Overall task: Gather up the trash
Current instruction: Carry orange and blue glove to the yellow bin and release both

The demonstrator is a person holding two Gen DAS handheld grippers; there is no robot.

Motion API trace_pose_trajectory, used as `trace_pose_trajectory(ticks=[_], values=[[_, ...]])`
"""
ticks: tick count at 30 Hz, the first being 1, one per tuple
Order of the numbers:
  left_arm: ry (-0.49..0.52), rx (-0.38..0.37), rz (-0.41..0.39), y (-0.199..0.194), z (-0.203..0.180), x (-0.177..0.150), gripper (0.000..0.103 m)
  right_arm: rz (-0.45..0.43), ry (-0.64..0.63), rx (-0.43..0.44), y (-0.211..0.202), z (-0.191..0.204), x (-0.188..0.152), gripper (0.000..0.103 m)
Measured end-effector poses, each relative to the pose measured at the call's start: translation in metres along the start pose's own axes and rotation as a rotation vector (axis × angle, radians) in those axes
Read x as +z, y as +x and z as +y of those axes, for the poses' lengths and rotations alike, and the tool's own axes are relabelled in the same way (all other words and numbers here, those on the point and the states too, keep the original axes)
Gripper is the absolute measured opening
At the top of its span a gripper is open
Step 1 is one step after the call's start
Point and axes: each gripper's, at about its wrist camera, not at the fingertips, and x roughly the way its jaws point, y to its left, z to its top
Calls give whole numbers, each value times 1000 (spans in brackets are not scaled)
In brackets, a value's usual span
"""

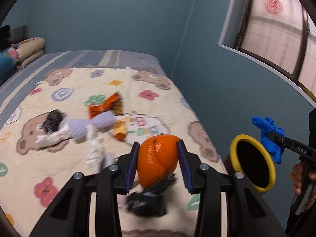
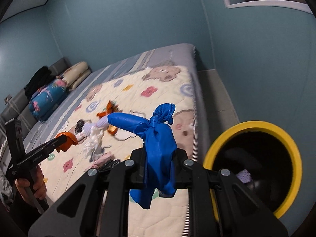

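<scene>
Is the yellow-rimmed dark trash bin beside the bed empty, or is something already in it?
Not empty. In the right wrist view a pale lilac ribbed piece lies inside the yellow-rimmed dark trash bin. The rest of the interior is too dark to judge.

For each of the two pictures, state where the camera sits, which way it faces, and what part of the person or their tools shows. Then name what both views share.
Left wrist: on the left gripper, looking down along its fingers over the bed; it holds an orange peel; the person's right hand shows at right.
Right wrist: on the right gripper, facing the bed and the yellow-rimmed bin; it holds a knotted blue glove; the left hand shows at left.
Shared: bed, bin, peel, glove, orange wrapper.
</scene>
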Motion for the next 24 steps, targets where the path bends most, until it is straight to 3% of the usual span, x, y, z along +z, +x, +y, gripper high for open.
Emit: trace_pose_trajectory(ticks=[13,24], values=[[157,-147,34,58,-114,31,37,-91,128,-137,-40,-94,13,16],[265,-265,116,122,-213,14,37,-66,241,-220,-31,-166,0,16]])
